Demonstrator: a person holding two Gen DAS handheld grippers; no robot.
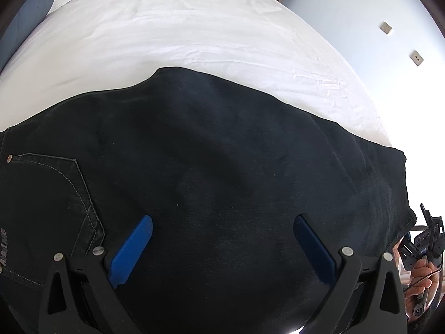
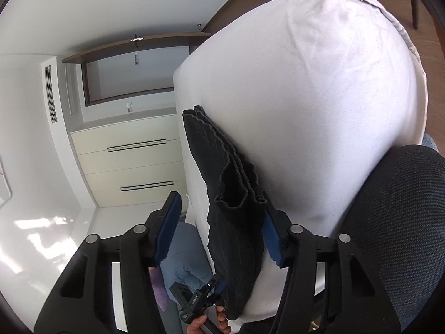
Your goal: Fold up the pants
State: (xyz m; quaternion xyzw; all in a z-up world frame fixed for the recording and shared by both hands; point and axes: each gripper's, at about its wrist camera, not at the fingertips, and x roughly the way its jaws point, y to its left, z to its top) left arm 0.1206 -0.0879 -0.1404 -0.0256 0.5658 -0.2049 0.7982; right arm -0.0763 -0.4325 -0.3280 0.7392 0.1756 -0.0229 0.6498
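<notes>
On the bed [image 1: 194,27] the pants [image 1: 208,167] lie folded lengthwise, crosswise folds remaining; both grippers [image 1: 222,247] [image 2: 219,231] gape wide, empty.

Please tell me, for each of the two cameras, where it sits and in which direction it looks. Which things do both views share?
Left wrist: sits on the left gripper, close above the black pants, looking across the white bed; the right gripper shows at the edge.
Right wrist: sits on the right gripper, jaws open around the pants' hem end; left gripper below.
Shared: pants, bed.
</notes>
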